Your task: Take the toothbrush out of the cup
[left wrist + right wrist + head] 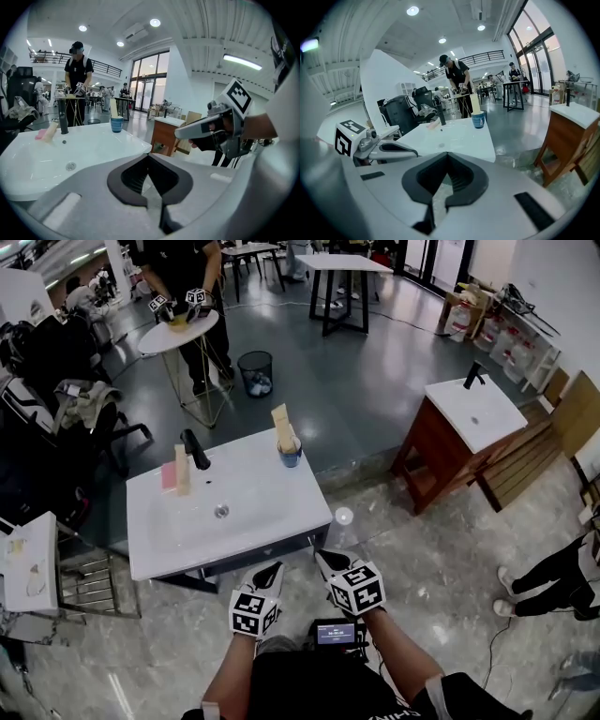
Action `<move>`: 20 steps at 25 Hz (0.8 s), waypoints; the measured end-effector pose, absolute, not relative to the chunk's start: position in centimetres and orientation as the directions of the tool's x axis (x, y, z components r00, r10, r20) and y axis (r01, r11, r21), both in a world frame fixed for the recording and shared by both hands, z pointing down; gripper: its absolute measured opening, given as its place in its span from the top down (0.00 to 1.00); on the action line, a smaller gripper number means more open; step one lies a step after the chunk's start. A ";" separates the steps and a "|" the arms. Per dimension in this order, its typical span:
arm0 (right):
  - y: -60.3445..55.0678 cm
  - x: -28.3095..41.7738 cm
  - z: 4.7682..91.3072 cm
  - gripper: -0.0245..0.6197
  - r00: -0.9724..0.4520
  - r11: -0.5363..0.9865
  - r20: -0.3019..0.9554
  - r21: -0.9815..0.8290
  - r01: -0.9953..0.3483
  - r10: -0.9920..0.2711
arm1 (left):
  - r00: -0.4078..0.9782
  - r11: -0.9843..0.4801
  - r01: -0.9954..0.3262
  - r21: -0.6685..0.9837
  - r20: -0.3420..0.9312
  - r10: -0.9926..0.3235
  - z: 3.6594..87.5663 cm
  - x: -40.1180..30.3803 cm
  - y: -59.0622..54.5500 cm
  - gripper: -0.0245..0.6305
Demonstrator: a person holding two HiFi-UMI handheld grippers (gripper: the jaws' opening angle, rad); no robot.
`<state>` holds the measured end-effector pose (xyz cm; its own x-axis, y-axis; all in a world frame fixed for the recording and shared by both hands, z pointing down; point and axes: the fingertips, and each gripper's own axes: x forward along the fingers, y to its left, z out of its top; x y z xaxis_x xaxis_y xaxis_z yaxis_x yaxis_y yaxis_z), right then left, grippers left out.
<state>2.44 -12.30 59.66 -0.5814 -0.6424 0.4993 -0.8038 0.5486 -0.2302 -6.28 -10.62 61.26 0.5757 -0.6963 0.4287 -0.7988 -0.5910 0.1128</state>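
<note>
Approach step. White bench (253, 512) ahead; left gripper (272, 570) and right gripper (326, 559) short of its near edge, jaws together, empty. Blue cup (290, 454) at far right corner, toothbrush (281, 423) standing inside. Next, probably: advance, open jaws, clamp toothbrush above rim.

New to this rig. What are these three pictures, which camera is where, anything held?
No robot: a person holds a two-jaw gripper in each hand. The head view comes from a camera on the person's head, looking down; the left gripper and right gripper show at its bottom. The other two views ride on the grippers and look along their jaws. Both pairs of jaws are together, holding nothing. Ahead stands a white washbasin with a black faucet, pink and beige items beside it, and a blue cup at the far edge with a pale toothbrush standing in it.
</note>
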 end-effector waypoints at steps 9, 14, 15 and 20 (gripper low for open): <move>-17.5 3.8 60.6 0.95 -0.584 0.539 0.508 -0.252 -0.804 -0.633 | 0.562 -0.572 -0.810 0.129 0.446 -0.696 62.3 -5.5 -16.1 0.95; -21.8 4.1 60.9 0.95 -0.568 0.515 0.511 -0.258 -0.817 -0.645 | 0.587 -0.593 -0.793 0.137 0.430 -0.686 62.4 -4.7 -21.7 0.95; -23.0 4.1 60.8 0.95 -0.565 0.514 0.512 -0.254 -0.820 -0.648 | 0.595 -0.601 -0.788 0.138 0.425 -0.682 62.2 -4.5 -23.0 0.95; -28.9 4.3 59.8 0.95 -0.536 0.490 0.517 -0.238 -0.839 -0.668 | 0.630 -0.638 -0.757 0.141 0.415 -0.656 61.4 -4.2 -29.1 0.95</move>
